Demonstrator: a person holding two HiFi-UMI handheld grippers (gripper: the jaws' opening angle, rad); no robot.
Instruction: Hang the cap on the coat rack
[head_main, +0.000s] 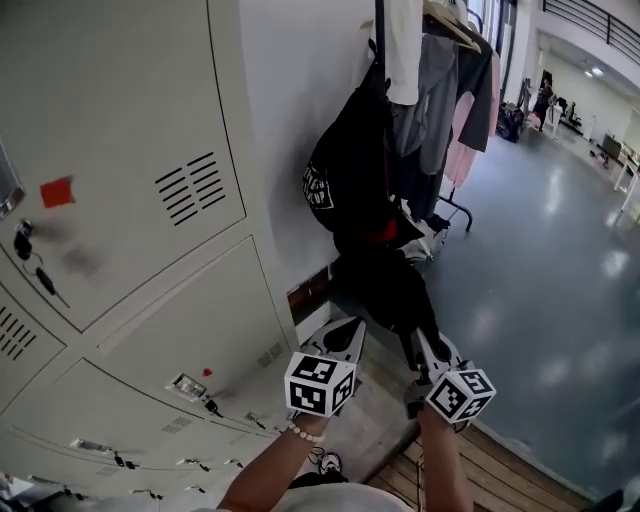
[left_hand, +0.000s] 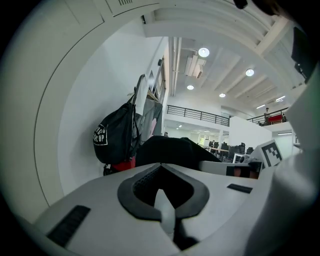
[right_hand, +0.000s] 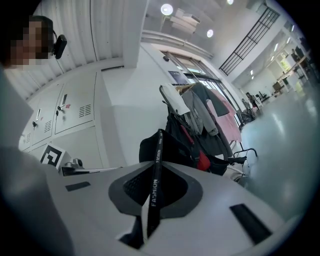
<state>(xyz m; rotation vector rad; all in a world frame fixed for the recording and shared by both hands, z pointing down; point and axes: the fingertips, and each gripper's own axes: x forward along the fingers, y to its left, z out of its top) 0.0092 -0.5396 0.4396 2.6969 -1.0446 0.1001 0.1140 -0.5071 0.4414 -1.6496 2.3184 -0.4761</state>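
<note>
On the left stands a bank of lockers (head_main: 130, 150) with every door shut, so what is inside them cannot be seen.

The left gripper (head_main: 348, 335) has its jaws pressed together, and its own view shows nothing between them. The cap (head_main: 385, 285) sits just past their tips.

The cap is black and hangs low in front of the person, between the two grippers and below the coat rack (head_main: 380, 30). The right gripper (head_main: 425, 350) carries it, its jaws pinching the cap's thin printed strap (right_hand: 155, 175).

The step in hand looks like the lift toward the rack, with the hanging not yet done. To do it well, the right gripper should keep a firm pinch on the strap and raise the cap clear of the black backpack (head_main: 345, 175), which hangs on the rack. It should aim for a free peg or bar end beside the clothes (head_main: 440, 90) and let the strap settle fully before the jaws spread. The left gripper could steady the brim.

The backpack looks full, but its contents are hidden.
</note>
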